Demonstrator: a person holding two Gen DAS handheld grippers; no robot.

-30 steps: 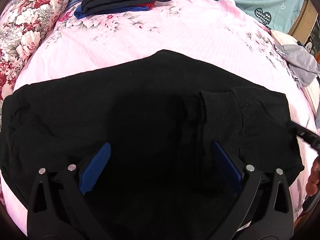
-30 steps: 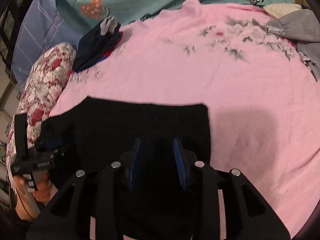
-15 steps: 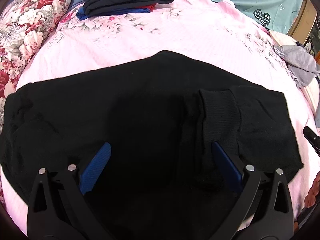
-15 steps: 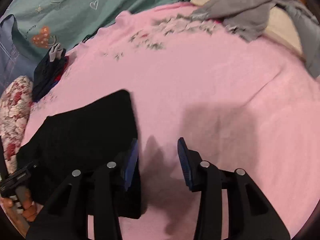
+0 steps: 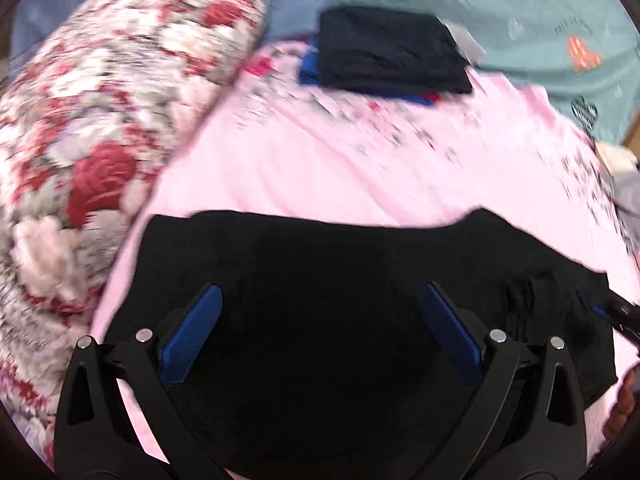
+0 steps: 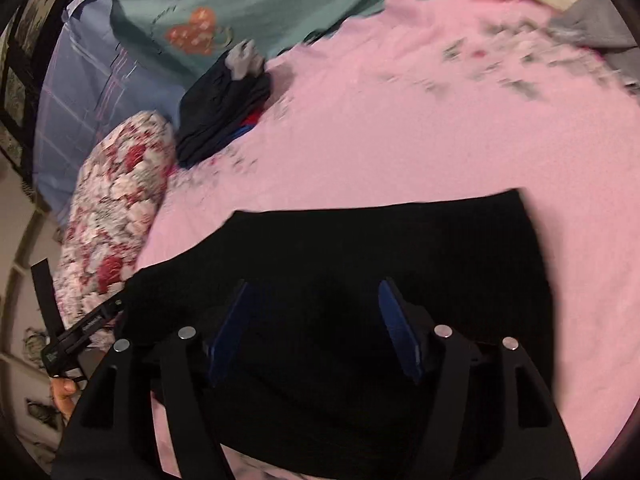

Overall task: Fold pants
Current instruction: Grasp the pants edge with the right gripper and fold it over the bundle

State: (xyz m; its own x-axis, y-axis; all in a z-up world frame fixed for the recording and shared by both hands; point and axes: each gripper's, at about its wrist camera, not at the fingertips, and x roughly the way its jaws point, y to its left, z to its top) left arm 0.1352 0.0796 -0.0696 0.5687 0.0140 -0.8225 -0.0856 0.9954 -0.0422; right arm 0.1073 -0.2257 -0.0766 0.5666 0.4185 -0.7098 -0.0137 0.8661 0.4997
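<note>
The black pants [image 5: 360,280] lie folded in a flat rectangle on the pink sheet [image 5: 320,160]. My left gripper [image 5: 320,288] hovers over their left part, open wide, with nothing pinched between its blue pads [image 5: 192,336]. My right gripper [image 6: 314,286] is above the pants [image 6: 400,248] too. Its jaws are opening, and its pads [image 6: 396,328] press on nothing. Each gripper shows at the edge of the other's view: the right one [image 5: 620,314], the left one [image 6: 80,332].
A floral pillow [image 5: 100,140] borders the sheet on the left. A stack of folded dark clothes [image 5: 392,56] sits at the far side, by a teal cover [image 6: 240,0]. Grey garments [image 6: 592,24] lie at the far right. A hand [image 6: 64,396] holds the left gripper.
The left view has swung left toward the pillow. The right gripper, over bare sheet half a second ago, is back above the pants with its jaws wider.
</note>
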